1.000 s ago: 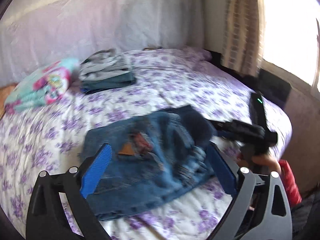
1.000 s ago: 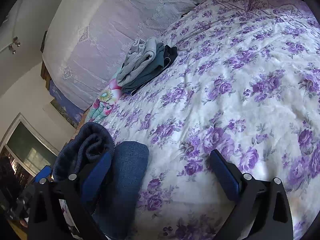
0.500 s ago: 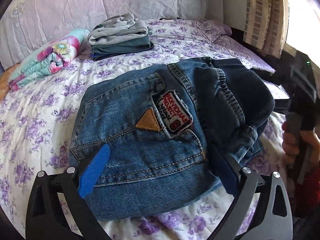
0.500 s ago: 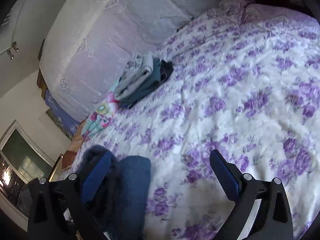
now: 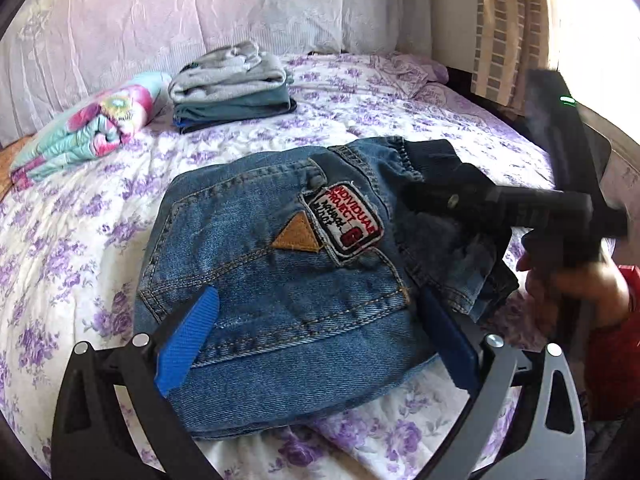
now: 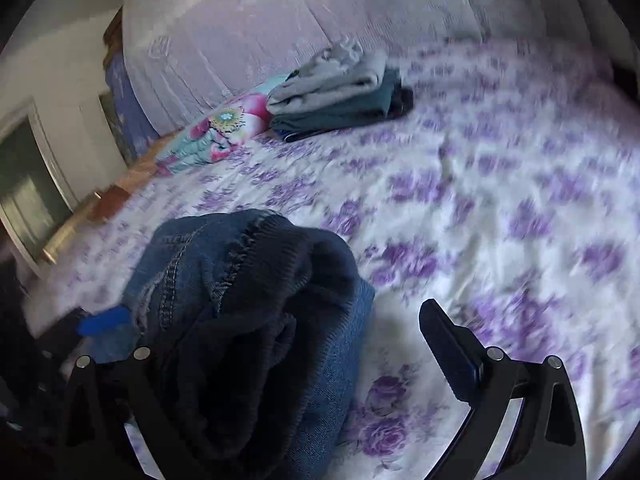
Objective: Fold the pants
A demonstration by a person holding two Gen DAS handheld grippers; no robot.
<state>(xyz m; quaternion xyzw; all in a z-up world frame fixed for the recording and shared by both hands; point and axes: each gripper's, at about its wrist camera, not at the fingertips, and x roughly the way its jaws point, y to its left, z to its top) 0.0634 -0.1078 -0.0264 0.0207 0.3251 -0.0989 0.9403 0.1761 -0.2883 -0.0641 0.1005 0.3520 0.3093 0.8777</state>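
1. The jeans [image 5: 280, 280] lie folded into a compact bundle on the bed [image 5: 360, 120], centre of the left view.
2. Left tongs [image 5: 316, 344] stand apart, straddling the bundle's near edge, probably to pat it flat.
3. Right tongs [image 6: 280, 360] also gape, the waistband end between them, unclamped.

A bed [image 5: 360, 120] with a purple-flowered cover [image 6: 500, 208] fills the room. White lace cloth [image 5: 180, 20] hangs behind it. Bright daylight enters beside a striped curtain [image 5: 508, 32].

jeans [image 5: 280, 292] patch [image 5: 346, 220], "INDIVIDUAL PROJECT"
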